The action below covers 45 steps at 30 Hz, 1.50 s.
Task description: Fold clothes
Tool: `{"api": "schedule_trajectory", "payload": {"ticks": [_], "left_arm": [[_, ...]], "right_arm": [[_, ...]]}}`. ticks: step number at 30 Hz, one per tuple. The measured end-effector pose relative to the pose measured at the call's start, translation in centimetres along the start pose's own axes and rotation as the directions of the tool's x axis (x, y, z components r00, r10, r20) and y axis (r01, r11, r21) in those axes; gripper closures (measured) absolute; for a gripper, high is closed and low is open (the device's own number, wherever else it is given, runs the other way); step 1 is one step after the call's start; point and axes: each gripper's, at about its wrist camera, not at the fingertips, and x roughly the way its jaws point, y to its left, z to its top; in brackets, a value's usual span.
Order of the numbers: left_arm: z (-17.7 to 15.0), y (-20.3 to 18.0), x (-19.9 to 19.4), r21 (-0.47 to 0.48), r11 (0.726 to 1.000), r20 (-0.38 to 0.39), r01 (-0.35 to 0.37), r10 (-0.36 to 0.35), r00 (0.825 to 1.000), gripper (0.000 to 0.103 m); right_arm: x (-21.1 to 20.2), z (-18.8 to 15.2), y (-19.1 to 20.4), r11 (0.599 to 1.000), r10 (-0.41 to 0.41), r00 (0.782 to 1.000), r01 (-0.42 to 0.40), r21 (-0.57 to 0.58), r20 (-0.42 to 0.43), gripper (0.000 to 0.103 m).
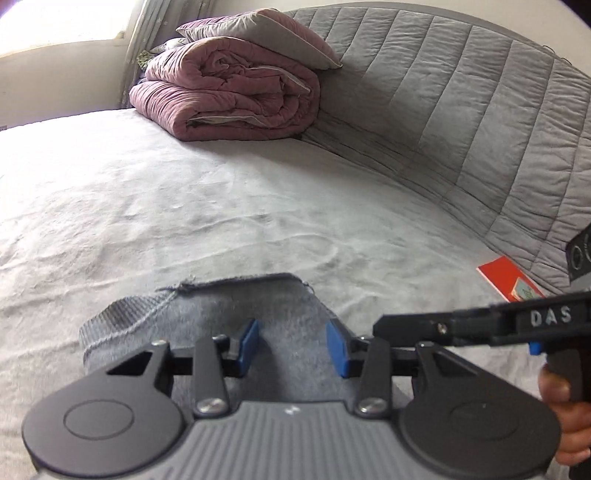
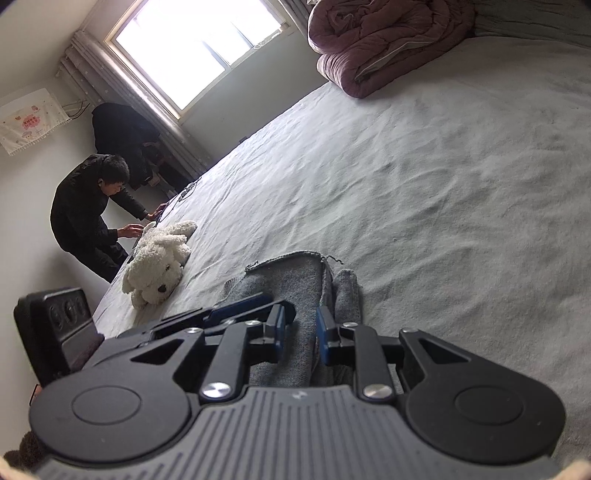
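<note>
A wide bed covered in a pale grey, wrinkled sheet (image 1: 184,206) fills both views, spreading out ahead of and beneath the two claws. A grey quilted padded headboard (image 1: 461,110) curves along the right of the left claw. Far ahead of that claw, against the headboard, sits a bulky folded mauve quilt (image 1: 229,99) with a mauve-and-grey pillow (image 1: 266,33) on top. In the right wrist view, a bright window (image 2: 199,48) with pale curtains stands far ahead and to the left of the right claw. Below it, a person in dark clothing (image 2: 85,218) leans over the far edge of the bed. A fluffy white plush dog (image 2: 159,266) lies on the sheet ahead and left of the right claw.

The grey knitted garment (image 1: 229,314), partly folded, lies flat on the sheet directly under and just ahead of both claws, its ribbed hem to the left of the left claw.

The left claw (image 1: 293,345) stands released, its blue pads apart above the knit with nothing pinched between them. The right claw (image 2: 300,332) is narrowly parted with a raised fold of the grey knit running between its blue pads; whether the pads press the cloth cannot be told. A flat red booklet (image 1: 506,277) lies by the headboard, ahead and right of the left claw. A hand (image 1: 557,410) grips the right claw's handle at the right edge.
</note>
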Motion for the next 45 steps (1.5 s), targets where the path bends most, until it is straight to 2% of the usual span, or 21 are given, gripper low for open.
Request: {"api": "schedule_trajectory", "payload": {"ticks": [4, 5, 6, 7, 10, 13, 16, 17, 20, 24, 32, 35, 37, 38, 39, 40, 42, 45], "left_arm": [[2.1, 0.6, 0.6, 0.002, 0.999, 0.014, -0.038, 0.038, 0.999, 0.06], [2.5, 0.7, 0.4, 0.0, 0.999, 0.019, -0.049, 0.048, 0.999, 0.059], [2.9, 0.9, 0.2, -0.002, 0.998, 0.024, -0.059, 0.059, 0.998, 0.056], [3.2, 1.2, 0.0, -0.008, 0.998, 0.027, -0.068, 0.068, 0.997, 0.051], [3.3, 2.4, -0.6, -0.041, 0.994, 0.022, -0.101, 0.102, 0.995, 0.046], [2.9, 4.0, -1.5, -0.08, 0.985, 0.008, -0.151, 0.152, 0.988, 0.041], [2.2, 6.4, -2.2, -0.162, 0.97, -0.03, -0.184, 0.181, 0.983, 0.033], [1.8, 7.2, -2.3, -0.197, 0.961, -0.047, -0.194, 0.188, 0.981, 0.033], [0.7, 9.5, -2.2, -0.293, 0.934, -0.096, -0.205, 0.185, 0.978, 0.033], [-1.0, 11.7, -1.8, -0.433, 0.887, -0.125, -0.157, 0.114, 0.986, 0.033], [-2.6, 13.7, -0.3, -0.639, 0.769, -0.048, -0.011, -0.025, 0.999, 0.034], [-2.8, 13.7, 0.2, -0.671, 0.741, -0.022, 0.025, -0.053, 0.998, 0.034], [-3.0, 13.6, 0.6, -0.686, 0.727, -0.011, 0.042, -0.068, 0.998, 0.041], [-3.2, 13.5, 0.9, -0.697, 0.715, -0.01, 0.05, -0.08, 0.997, 0.046], [-3.4, 13.5, 1.1, -0.715, 0.697, -0.009, 0.06, -0.094, 0.996, 0.059], [-3.8, 13.6, 1.4, -0.741, 0.668, -0.005, 0.071, -0.111, 0.994, 0.07], [-4.3, 13.8, 1.4, -0.785, 0.615, 0.01, 0.078, -0.115, 0.993, 0.079], [-4.4, 13.5, 0.6, -0.808, 0.585, 0.017, 0.066, -0.089, 0.996, 0.085]], "right_arm": [[0.2, 0.0, -0.2, 1.0, -0.016, 1.0, 0.017, 0.004, -0.016, 0.08], [0.2, 0.0, -0.2, 1.0, -0.019, 1.0, 0.019, 0.004, -0.021, 0.076], [0.2, 0.0, -0.2, 1.0, -0.02, 1.0, 0.02, 0.005, -0.024, 0.068], [0.1, 0.0, -0.2, 1.0, -0.02, 0.999, 0.02, 0.007, -0.025, 0.064], [-0.1, 0.0, -0.1, 1.0, -0.019, 0.999, 0.02, 0.014, -0.036, 0.062], [-0.3, -0.2, 0.0, 0.999, -0.024, 0.998, 0.025, 0.031, -0.056, 0.053], [-0.5, -0.5, 0.0, 0.998, -0.022, 0.995, 0.028, 0.062, -0.097, 0.04], [-0.6, -0.6, 0.0, 0.997, -0.023, 0.993, 0.032, 0.077, -0.114, 0.037], [-0.8, -1.1, -0.3, 0.991, -0.03, 0.984, 0.052, 0.122, -0.174, 0.037], [-1.0, -1.7, -0.6, 0.983, 0.012, 0.967, 0.035, 0.178, -0.253, 0.036], [-0.5, -2.3, -0.8, 0.983, 0.036, 0.949, 0.023, 0.182, -0.314, 0.032], [-0.8, -2.3, -0.8, 0.985, 0.041, 0.946, 0.015, 0.171, -0.321, 0.032], [-0.7, -2.4, -0.9, 0.986, 0.048, 0.946, 0.007, 0.167, -0.321, 0.033], [-0.7, -2.5, -1.1, 0.983, 0.062, 0.945, -0.002, 0.182, -0.322, 0.042], [-0.6, -2.5, -1.3, 0.978, 0.086, 0.941, -0.017, 0.209, -0.326, 0.064], [-0.5, -2.5, -1.6, 0.972, 0.11, 0.938, -0.032, 0.235, -0.329, 0.068], [-0.7, -2.2, -1.9, 0.96, 0.14, 0.935, -0.048, 0.275, -0.327, 0.073], [-1.8, -1.2, -2.1, 0.949, 0.178, 0.938, -0.084, 0.303, -0.298, 0.076]]}}
